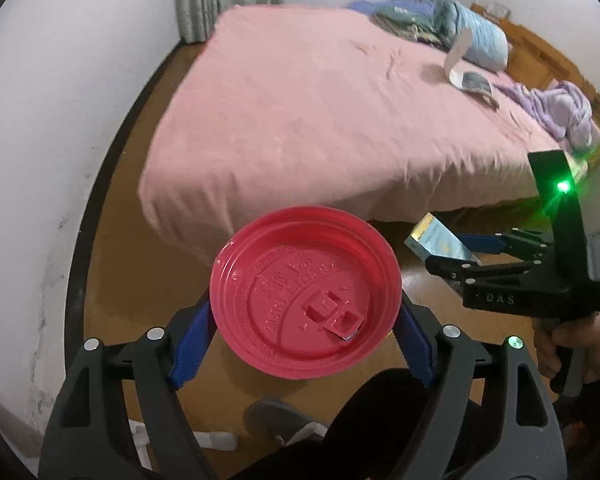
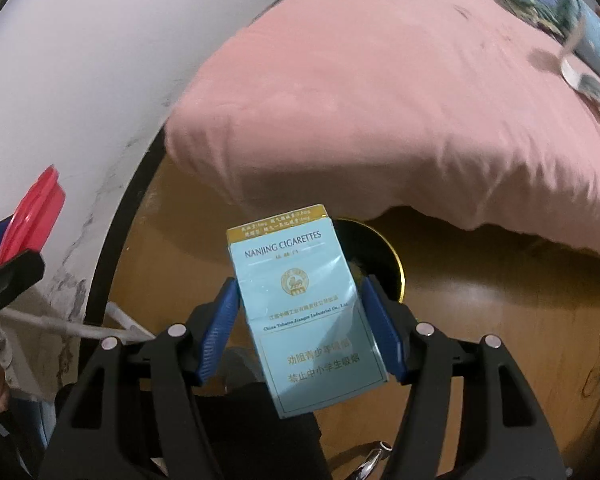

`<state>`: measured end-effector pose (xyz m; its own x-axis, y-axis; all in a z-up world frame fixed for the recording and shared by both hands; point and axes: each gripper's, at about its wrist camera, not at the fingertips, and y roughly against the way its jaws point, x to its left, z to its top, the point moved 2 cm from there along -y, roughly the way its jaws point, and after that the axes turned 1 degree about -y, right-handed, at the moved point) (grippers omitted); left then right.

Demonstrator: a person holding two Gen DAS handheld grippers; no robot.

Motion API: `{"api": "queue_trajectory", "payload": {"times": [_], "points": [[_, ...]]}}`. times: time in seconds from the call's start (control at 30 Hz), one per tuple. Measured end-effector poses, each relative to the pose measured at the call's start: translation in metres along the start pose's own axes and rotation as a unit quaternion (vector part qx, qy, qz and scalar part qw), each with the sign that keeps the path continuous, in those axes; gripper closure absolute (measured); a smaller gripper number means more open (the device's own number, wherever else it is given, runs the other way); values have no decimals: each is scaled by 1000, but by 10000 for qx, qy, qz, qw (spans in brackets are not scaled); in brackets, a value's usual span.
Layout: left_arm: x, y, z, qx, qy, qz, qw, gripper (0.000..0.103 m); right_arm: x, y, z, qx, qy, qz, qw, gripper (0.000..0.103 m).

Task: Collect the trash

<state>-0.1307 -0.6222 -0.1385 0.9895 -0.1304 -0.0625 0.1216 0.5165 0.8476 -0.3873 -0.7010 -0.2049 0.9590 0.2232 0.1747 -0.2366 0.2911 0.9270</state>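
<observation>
I have a piece of trash in each gripper, so two items are already picked up, but neither is binned yet. My left gripper [image 1: 306, 334] stands wide, its blue pads [image 1: 190, 350] pressing on opposite edges of a red plastic cup lid [image 1: 306, 300], which I hold clear of the wooden floor [image 1: 112, 272], out past the near corner of the bed [image 1: 300, 120]. My right gripper [image 2: 300, 332] is about half open, clamped on the sides of a pale blue Nanjing cigarette pack [image 2: 304, 312], label facing the camera.

Just beyond the pack, on the floor by the foot edge of the bed, I see a dark round opening with a gold rim [image 2: 380, 256]. I judge it to be the trash bin, though the pack hides most of it. Dropping both items there looks like the step in hand.

More seems left: on the pink sheet, towards the far right side of the bed near the pillow [image 1: 480, 40], lies what looks like an opened wrapper or packet [image 1: 470, 76]. I cannot tell exactly what it is. The purple clothing [image 1: 560, 108] by the right edge doesn't look like trash.
</observation>
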Motion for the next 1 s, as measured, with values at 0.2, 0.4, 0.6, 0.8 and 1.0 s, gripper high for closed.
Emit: {"api": "queue_trajectory", "payload": {"times": [0.2, 0.4, 0.6, 0.8, 1.0], "points": [[-26, -34, 23, 13, -80, -274, 9996, 25, -17, -19, -2, 101, -209, 37, 9997, 41], [-29, -53, 18, 156, -102, -371, 9991, 25, -15, -23, 7, 71, -210, 198, 9996, 41], [-30, -56, 18, 172, -125, -325, 9992, 25, -19, -31, 12, 78, -307, 371, 9988, 37], [-28, -61, 18, 310, -20, -356, 9989, 25, -26, -31, 13, 85, -456, 490, 9977, 19], [-29, -62, 20, 317, 57, -636, 9975, 24, -33, -29, 14, 37, -639, 461, 9969, 16]]}}
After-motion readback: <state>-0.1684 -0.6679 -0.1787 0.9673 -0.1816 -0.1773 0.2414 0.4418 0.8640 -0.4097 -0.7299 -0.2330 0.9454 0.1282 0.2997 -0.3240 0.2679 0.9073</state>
